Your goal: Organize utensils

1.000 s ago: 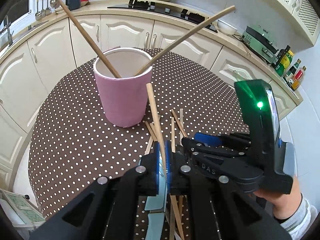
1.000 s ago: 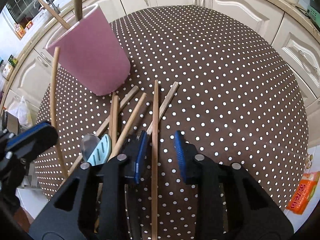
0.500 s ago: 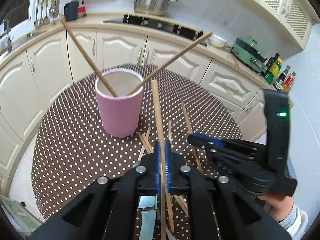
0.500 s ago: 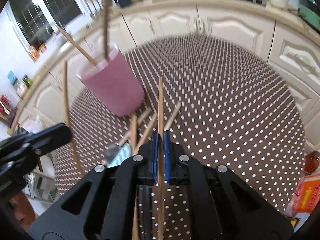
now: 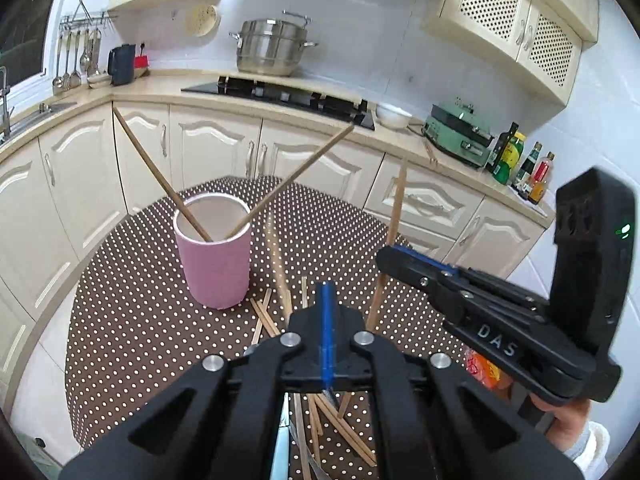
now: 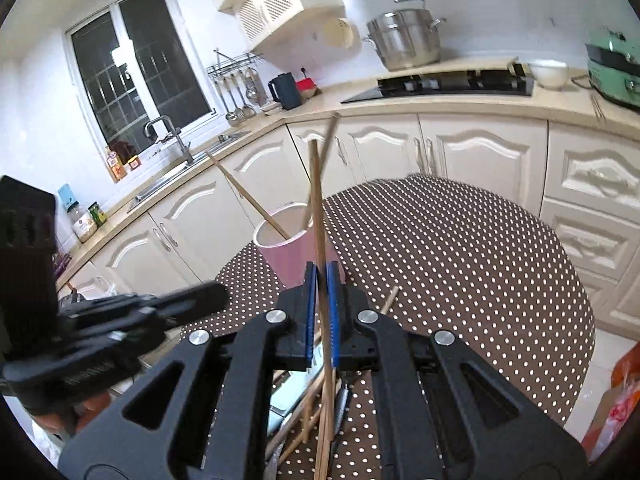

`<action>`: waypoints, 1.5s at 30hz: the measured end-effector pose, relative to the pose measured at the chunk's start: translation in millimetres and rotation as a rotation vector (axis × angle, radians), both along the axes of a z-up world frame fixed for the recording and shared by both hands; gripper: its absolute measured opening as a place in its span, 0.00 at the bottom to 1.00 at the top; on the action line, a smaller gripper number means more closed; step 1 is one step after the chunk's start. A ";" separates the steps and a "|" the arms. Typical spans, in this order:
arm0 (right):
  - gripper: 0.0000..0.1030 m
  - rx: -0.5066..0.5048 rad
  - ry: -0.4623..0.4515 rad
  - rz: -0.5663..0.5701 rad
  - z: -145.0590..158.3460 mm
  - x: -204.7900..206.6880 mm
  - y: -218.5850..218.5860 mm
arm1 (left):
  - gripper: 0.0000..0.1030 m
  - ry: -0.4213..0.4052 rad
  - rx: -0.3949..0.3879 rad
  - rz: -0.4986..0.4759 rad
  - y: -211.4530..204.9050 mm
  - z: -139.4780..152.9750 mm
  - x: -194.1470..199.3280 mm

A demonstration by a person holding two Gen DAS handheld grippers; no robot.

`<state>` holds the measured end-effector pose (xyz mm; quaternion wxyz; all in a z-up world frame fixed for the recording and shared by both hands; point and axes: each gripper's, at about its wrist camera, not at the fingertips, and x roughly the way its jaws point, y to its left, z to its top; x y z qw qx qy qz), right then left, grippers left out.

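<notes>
You are pinching 1 light, stiff, slippery chopstick [image 6: 318,216] low in each closed gripper [image 6: 321,280], cup [image 6: 288,248] ahead.

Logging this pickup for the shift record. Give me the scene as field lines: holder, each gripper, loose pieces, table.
holder: pink cylindrical cup, upright on the table, two wooden chopsticks leaning in it
right gripper: shut on a long wooden chopstick, held off the table, tip pointing up
left gripper: shut; blurred wooden stick just ahead of it, grip unclear
loose pieces: more wooden chopsticks lying on the table near the cup's base
table: round, brown cloth with white dots
</notes>
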<state>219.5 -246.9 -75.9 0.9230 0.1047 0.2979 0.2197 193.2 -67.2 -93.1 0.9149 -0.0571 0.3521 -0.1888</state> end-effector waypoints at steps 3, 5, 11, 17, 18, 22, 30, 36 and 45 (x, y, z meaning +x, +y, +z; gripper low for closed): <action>0.06 -0.019 0.035 -0.011 -7.6 8.2 2.3 | 0.00 0.067 -0.005 -0.003 0.3 -13.0 14.6; 0.06 -0.006 0.067 -0.022 -16.3 11.5 0.0 | 0.01 0.096 -0.001 -0.008 -0.2 -21.2 22.5; 0.06 -0.023 0.171 -0.047 -43.8 27.1 -10.6 | 0.09 0.225 0.065 0.054 -16.4 -50.5 60.0; 0.06 -0.055 0.284 -0.043 -77.3 44.5 -15.4 | 0.25 0.330 0.149 0.123 -25.2 -80.5 90.4; 0.06 -0.062 0.294 -0.043 -80.8 45.9 -15.9 | 0.25 0.352 0.169 0.130 -27.0 -87.0 96.9; 0.06 -0.054 0.325 -0.022 -92.5 51.2 -16.0 | 0.25 0.396 0.210 0.161 -27.6 -102.5 114.3; 0.06 -0.029 0.343 0.010 -99.2 60.6 -10.1 | 0.25 0.448 0.254 0.158 -38.9 -124.1 137.0; 0.06 -0.030 0.357 0.008 -103.7 67.2 -12.5 | 0.12 0.453 0.269 0.153 -44.9 -129.7 145.3; 0.07 -0.099 0.408 0.025 -109.1 75.0 4.1 | 0.06 0.422 0.214 0.141 -37.7 -115.5 130.7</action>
